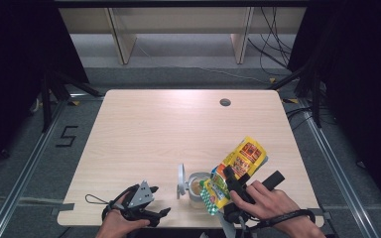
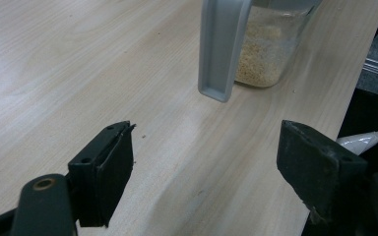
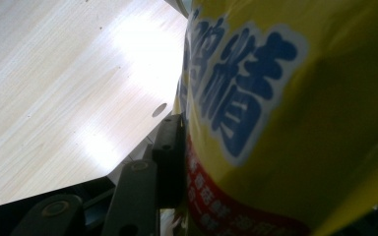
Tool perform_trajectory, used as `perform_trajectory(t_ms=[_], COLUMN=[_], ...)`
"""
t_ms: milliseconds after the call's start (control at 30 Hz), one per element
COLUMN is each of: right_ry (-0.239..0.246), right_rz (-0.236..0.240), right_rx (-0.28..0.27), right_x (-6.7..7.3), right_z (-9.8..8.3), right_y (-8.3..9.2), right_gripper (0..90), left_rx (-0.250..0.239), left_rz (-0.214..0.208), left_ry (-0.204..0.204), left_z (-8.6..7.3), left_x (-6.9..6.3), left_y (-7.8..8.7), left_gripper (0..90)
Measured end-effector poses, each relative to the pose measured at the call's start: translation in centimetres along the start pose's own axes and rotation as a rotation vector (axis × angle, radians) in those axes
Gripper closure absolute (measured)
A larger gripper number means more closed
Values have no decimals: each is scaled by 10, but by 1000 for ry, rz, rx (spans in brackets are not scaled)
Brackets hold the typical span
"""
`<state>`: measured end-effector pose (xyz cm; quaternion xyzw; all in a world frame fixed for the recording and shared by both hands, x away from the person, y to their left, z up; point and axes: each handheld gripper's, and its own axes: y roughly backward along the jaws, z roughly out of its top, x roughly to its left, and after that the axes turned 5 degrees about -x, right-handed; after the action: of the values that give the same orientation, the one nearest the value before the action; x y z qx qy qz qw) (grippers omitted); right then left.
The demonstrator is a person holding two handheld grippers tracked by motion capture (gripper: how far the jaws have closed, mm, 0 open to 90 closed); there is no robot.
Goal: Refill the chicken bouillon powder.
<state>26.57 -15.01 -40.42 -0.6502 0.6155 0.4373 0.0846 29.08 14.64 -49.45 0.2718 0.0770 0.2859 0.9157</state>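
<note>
Right gripper [image 1: 235,186] grips a yellow packet [image 1: 238,166] at the near right of the table [image 1: 154,129]. In the high view the person's right hand [image 1: 265,201] holds this gripper near the front edge, and the packet slants up and away from it toward the right, its lower printed end pointing down toward the glass jar [image 1: 197,189]. In the right gripper view the packet's yellow face with blue lettering lies hard against the inner pad of the one visible jaw, which presses on it from the left; the other jaw is hidden behind the packet. Jaws are part closed on the packet, which sits between them and stands clear of the table surface.

Glass jar stands just left of the packet's lower end, and the two appear to touch or overlap in the high view; which of these cannot be told. The jar holds pale grains, seen in the left gripper view [image 2: 263,54], and a grey lid [image 1: 181,181] hangs open at its left side.

Left gripper [image 1: 146,201] rests in the left hand [image 1: 119,223] at the near left edge, well apart from the packet. Its jaws stand wide open with bare table between them, pointing toward the jar, which is ahead of them and not touched.
</note>
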Motion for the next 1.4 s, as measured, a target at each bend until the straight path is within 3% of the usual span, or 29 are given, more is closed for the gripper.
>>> perform_trajectory(t_ms=[733, 767, 800, 1233, 1267, 1400], right_ry=[3, 5, 1, 6, 7, 3], right_rz=[6, -18, 0, 7, 6, 0], right_rx=[8, 10, 7, 6, 7, 4], right_x=[0, 1, 1, 1, 1, 2], right_z=[-2, -2, -2, -1, -1, -2], right_y=[2, 2, 1, 2, 3, 3], right_gripper=[647, 647, 647, 647, 647, 647], left_rx=[10, 10, 4, 5, 19, 17], left_rz=[0, 6, -3, -2, 1, 6], left_ry=[-7, -6, 1, 3, -14, -15], left_z=[1, 1, 1, 0, 0, 0], left_x=[0, 0, -1, -1, 1, 1], left_y=[0, 0, 0, 0, 0, -1], left_gripper=[214, 214, 214, 214, 214, 214])
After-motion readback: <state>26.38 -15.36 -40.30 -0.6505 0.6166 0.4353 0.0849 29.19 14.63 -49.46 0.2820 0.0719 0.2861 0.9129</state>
